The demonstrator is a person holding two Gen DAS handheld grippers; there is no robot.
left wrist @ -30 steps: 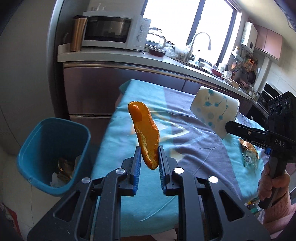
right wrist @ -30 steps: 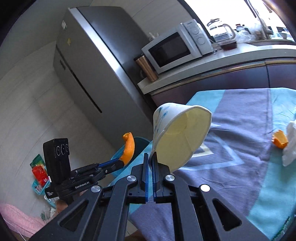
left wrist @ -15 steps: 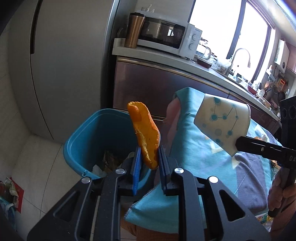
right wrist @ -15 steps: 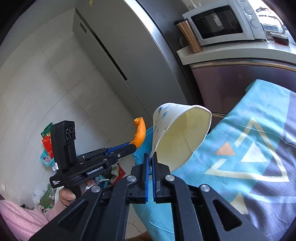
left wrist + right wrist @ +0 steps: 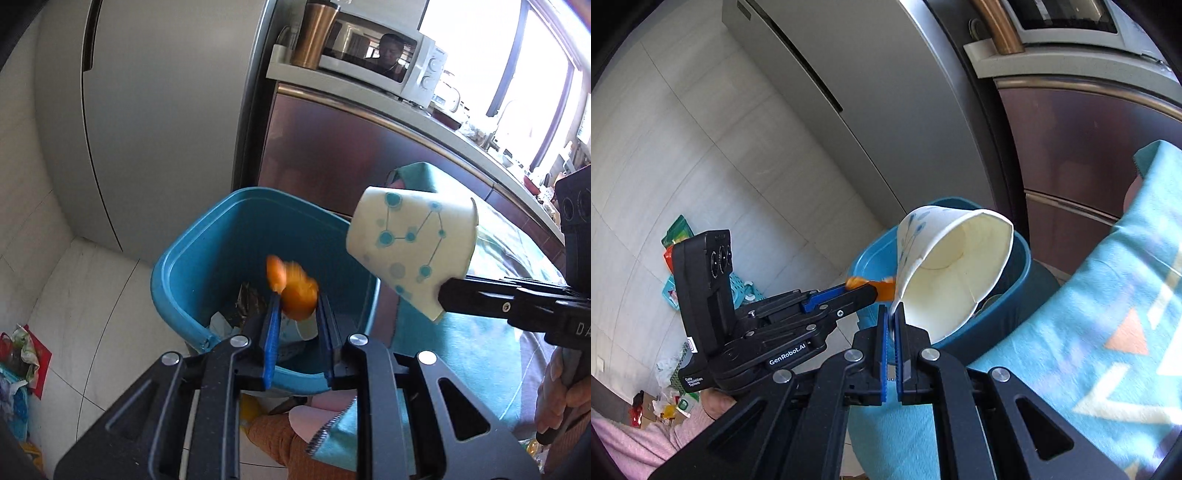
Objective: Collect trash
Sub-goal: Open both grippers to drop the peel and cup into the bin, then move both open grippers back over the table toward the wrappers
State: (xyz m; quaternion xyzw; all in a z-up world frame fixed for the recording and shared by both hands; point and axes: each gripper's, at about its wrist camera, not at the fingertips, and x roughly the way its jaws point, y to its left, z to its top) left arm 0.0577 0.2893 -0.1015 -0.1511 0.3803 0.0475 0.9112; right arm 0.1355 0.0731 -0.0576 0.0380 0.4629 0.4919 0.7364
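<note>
Over blue bin [image 5: 192,266] — orange peel [image 5: 295,291] loose between parted left tongs [image 5: 297,314].

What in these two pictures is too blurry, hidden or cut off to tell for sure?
- Orange peel, left wrist view: motion-blurred, so whether the left gripper grips it is unclear.
- Blue bin contents: the fingers cover part of them.
- Bin in the right wrist view: the paper cup, pinched by the right gripper, hides its inside.
- Microwave: cut off by the top edge.
</note>
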